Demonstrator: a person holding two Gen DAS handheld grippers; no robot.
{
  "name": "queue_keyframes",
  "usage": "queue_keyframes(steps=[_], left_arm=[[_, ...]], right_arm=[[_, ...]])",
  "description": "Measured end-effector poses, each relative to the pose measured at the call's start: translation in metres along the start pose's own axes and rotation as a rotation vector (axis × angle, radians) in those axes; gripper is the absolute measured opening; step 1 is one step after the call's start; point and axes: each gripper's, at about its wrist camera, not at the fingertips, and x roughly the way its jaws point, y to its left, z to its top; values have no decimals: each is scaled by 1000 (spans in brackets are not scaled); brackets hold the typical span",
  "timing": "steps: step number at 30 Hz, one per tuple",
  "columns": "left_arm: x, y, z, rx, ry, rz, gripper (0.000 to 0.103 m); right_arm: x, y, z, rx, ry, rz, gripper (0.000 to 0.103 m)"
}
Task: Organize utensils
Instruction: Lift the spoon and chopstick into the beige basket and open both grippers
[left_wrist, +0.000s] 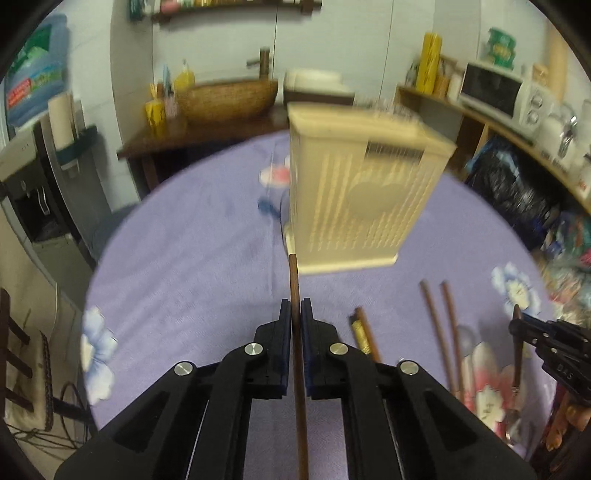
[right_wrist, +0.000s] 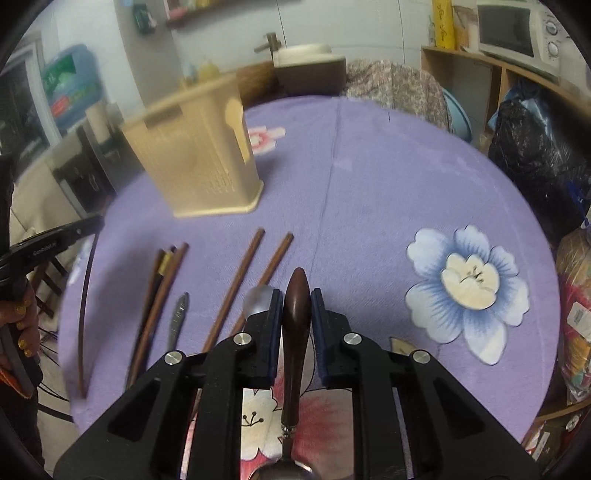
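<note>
A brown chopstick (left_wrist: 295, 295) runs straight up the middle of the left wrist view, clenched between the pads of the left gripper (left_wrist: 295, 314), its far tip reaching toward the base of the cream slatted utensil holder (left_wrist: 354, 192). In the right wrist view, the right gripper (right_wrist: 297, 306) grasps a spoon by its dark wooden handle (right_wrist: 295, 317), pads pressed on either side; the spoon's metal bowl (right_wrist: 284, 470) hangs at the bottom edge of the picture. More utensils lie on the purple floral tablecloth (right_wrist: 388, 177) between the grippers and the holder: a pair of brown chopsticks (right_wrist: 255, 277) side by side, a bundle of dark sticks with a gold band (right_wrist: 162, 280) to their left, and a grey metal handle (right_wrist: 179, 317) between the two groups. The holder stands upright on the cloth, apart from the loose pieces. Beyond the table, a woven basket (left_wrist: 229, 98) sits on a dark wooden counter, and a white microwave (left_wrist: 495, 92) rests on a shelf at right.
</note>
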Motion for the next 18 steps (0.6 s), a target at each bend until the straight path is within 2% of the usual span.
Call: queue_keyframes(steps=[3, 6, 11, 18], left_arm=[[-48, 10, 16, -26, -119, -40, 7], [-72, 18, 22, -34, -190, -40, 7], [-79, 21, 26, -33, -227, -48, 6], [-85, 27, 31, -44, -263, -33, 6]], right_arm=[[-31, -7, 7, 6, -70, 46, 16], [-53, -12, 12, -3, -114, 72, 16], [-65, -16, 16, 12, -142, 105, 16], [-71, -10, 24, -18, -170, 99, 16]])
